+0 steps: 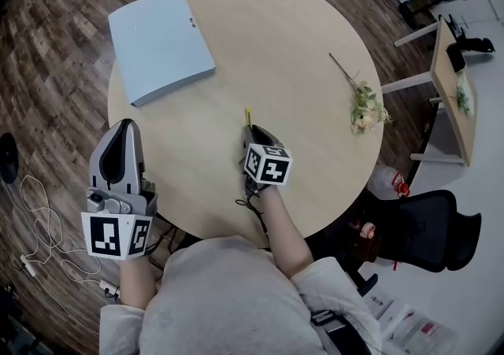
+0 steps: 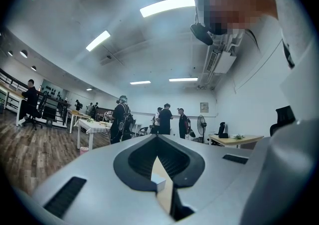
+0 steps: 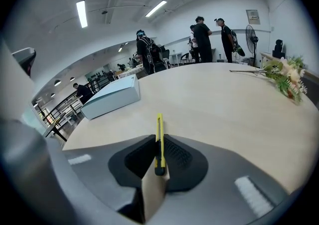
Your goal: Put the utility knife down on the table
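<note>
Yellow utility knife (image 3: 159, 141) tight in the right hand-held gripper (image 1: 250, 130) over the table (image 1: 299, 46); left hand-held gripper (image 1: 126, 129) closed, empty

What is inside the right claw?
A yellow knife is pinched between the jaws of the right claw, and its front end sticks out above the table. In the head view the claw covers all of the knife but its tip.

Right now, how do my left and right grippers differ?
The right gripper clamps the yellow utility knife; the left gripper holds nothing. The right sits over the table; the left hangs at its edge. Both are shut.
</note>
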`<state>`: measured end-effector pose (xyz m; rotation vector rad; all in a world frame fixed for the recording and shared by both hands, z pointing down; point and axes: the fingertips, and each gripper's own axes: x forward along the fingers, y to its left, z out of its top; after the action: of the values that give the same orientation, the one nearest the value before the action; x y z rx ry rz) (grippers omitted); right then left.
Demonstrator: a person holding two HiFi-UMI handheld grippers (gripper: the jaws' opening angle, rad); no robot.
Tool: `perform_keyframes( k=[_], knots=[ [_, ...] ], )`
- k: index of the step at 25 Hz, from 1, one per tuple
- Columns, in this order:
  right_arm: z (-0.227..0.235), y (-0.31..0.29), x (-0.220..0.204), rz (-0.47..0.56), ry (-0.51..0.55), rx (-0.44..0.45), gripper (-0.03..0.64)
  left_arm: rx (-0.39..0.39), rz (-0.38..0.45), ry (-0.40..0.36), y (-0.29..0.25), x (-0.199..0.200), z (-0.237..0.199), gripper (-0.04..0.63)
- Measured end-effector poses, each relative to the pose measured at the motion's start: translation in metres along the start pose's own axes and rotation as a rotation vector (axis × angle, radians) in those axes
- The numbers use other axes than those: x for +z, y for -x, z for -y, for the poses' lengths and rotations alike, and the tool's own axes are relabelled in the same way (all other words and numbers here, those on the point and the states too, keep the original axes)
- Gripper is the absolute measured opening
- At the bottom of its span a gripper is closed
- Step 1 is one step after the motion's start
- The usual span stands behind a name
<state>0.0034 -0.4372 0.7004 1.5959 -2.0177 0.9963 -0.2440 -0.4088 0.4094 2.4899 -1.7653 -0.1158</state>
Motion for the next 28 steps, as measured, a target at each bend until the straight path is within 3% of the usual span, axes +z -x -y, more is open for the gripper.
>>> perform_keyframes(
  k=[17,20,28],
  knots=[
    [-0.001,-0.011,-0.005,-0.064,0.049,-0.064,0.067,-0.016,-0.006,0.018,-0.002,-0.007,-0.007,0.009],
    [-0.004,-0.011,-0.005,-0.068,0.059,-0.059,0.092,-0.026,-0.004,0.018,-0.003,-0.005,-0.004,0.009],
    [-0.002,0.006,0.007,-0.009,0.069,-0.068,0.103,-0.050,0.011,0.011,-0.001,0.001,0.008,0.009]
  ],
)
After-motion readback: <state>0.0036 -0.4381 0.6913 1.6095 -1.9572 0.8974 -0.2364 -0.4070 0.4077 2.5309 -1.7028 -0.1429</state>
